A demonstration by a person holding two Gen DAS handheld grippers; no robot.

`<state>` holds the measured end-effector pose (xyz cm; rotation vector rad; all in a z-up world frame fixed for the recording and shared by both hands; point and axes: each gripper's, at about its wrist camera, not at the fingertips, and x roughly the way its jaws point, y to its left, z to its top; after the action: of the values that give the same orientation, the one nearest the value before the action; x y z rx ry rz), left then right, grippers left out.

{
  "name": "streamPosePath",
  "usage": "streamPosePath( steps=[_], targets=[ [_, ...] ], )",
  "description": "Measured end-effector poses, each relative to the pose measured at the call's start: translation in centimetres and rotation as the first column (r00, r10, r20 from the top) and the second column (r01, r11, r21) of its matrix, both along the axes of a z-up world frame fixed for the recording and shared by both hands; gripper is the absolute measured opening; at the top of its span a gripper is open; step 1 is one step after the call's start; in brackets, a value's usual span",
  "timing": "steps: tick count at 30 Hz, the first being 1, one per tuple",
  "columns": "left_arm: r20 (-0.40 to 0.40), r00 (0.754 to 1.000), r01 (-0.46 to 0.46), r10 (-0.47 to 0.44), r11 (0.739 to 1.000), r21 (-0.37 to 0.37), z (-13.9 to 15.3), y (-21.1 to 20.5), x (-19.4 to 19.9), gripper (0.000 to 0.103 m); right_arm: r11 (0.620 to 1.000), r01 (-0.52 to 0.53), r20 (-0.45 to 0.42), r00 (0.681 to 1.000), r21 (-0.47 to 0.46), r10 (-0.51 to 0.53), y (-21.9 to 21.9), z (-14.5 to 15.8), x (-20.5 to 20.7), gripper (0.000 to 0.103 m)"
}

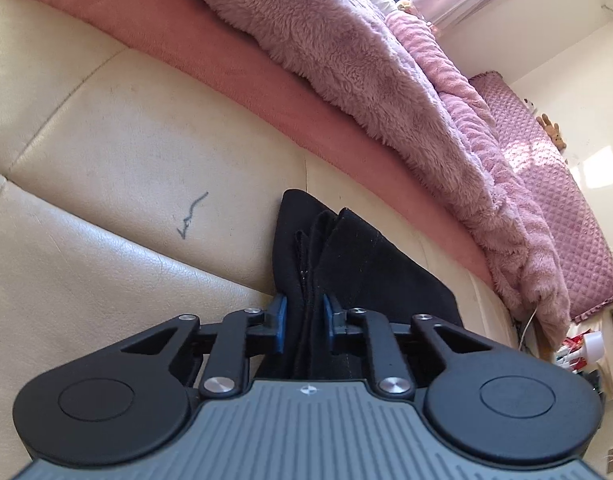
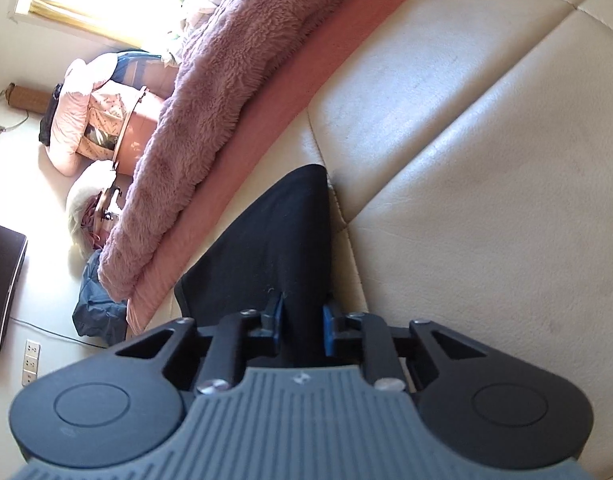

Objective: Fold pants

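While both tools are clenched on cloth, the fold looks partly made: the black fabric pants (image 1: 346,264) lie on the cream leather cushion (image 1: 106,208) as a narrow, layered wedge. The left gripper (image 1: 303,322) pinches several stacked edges; the right gripper (image 2: 302,322) pinches a smooth bundle of the same cloth. Further folding and flattening likely remain. Open cushion spreads to the outer side of each tool; the fluffy pink blanket (image 1: 346,60) borders the far edge.
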<state>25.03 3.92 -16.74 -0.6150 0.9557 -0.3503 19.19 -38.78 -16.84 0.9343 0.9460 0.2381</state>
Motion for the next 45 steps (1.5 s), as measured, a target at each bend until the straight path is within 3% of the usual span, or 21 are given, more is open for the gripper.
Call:
streamPosePath(
  steps=[7,12,23,31,40,42,45],
  targets=[
    [0.062,0.998,-0.002,-0.002,0.997,0.075,2.2,0.2,-1.0,0.018,0.998,-0.056,0.048,0.997,-0.03,0.057,1.4,3.0,-0.1,0.012],
    [0.091,0.995,-0.044,0.036,0.995,0.085,4.0,3.5,-1.5,0.018,0.994,-0.108,0.076,0.991,-0.022,0.109,4.2,4.8,1.3,0.012],
    [0.107,0.985,-0.149,0.134,0.978,0.146,7.1,12.8,1.1,0.018,0.964,-0.264,0.077,0.962,0.002,0.263,15.8,5.5,8.6,0.012],
    [0.052,0.984,-0.175,0.168,0.967,0.185,3.9,15.4,3.0,0.018,0.942,-0.332,0.008,0.943,-0.045,0.333,20.8,2.7,13.2,0.012],
    [0.059,0.982,-0.189,0.181,0.964,0.185,1.4,16.3,2.8,0.02,0.934,-0.341,-0.061,0.94,-0.104,0.336,21.1,-0.5,14.6,0.012],
    [0.067,0.982,-0.187,0.176,0.96,0.209,1.6,16.0,2.8,0.023,0.936,-0.334,-0.062,0.942,-0.109,0.329,21.1,-0.7,14.6,0.013],
    [0.087,0.981,-0.194,0.176,0.939,0.284,2.2,15.3,2.7,0.037,0.927,-0.344,-0.064,0.939,-0.151,0.339,21.5,-0.1,14.6,0.016]
  ],
)
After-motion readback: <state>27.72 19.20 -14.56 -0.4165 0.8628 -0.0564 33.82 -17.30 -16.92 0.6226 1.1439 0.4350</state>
